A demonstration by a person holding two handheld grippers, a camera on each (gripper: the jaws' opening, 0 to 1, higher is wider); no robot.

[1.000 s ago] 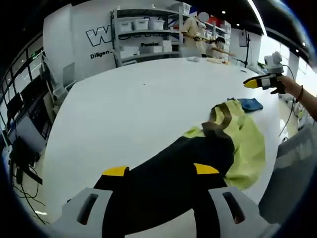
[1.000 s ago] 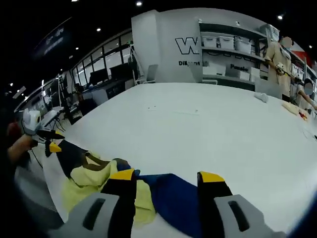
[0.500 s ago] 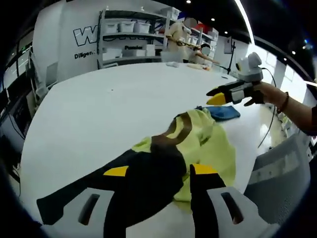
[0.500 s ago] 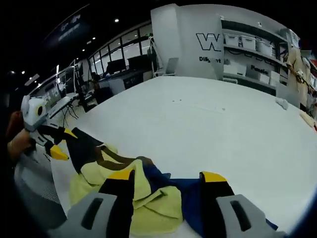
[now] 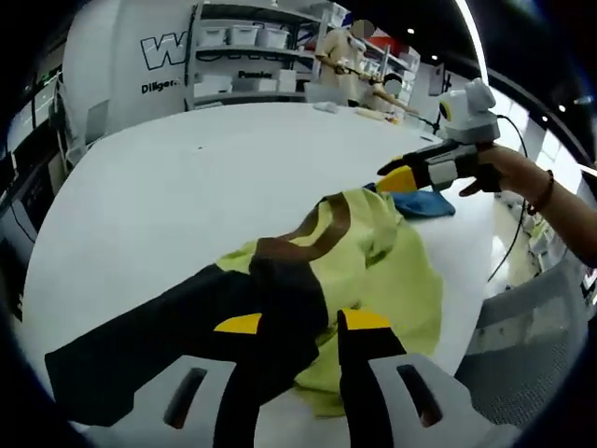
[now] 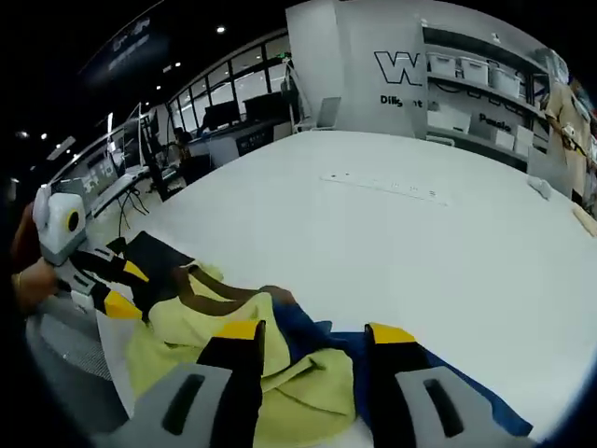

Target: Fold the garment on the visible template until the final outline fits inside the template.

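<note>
In the left gripper view, the left gripper (image 5: 300, 323) at the bottom centre has its jaws parted with a dark fold of the garment (image 5: 373, 271) lying between them; whether they pinch it I cannot tell. In the right gripper view, the right gripper (image 6: 308, 332) stands parted over yellow and blue cloth, grip likewise unclear. The garment, yellow-green with black and brown bands and a blue part, lies bunched on the white table (image 5: 187, 177). Shelves with bins (image 5: 238, 51) stand at the upper left of the left gripper view

Bare table (image 5: 187, 177) lies open beyond the garment (image 5: 373, 271) (bunched near its edge).
</note>
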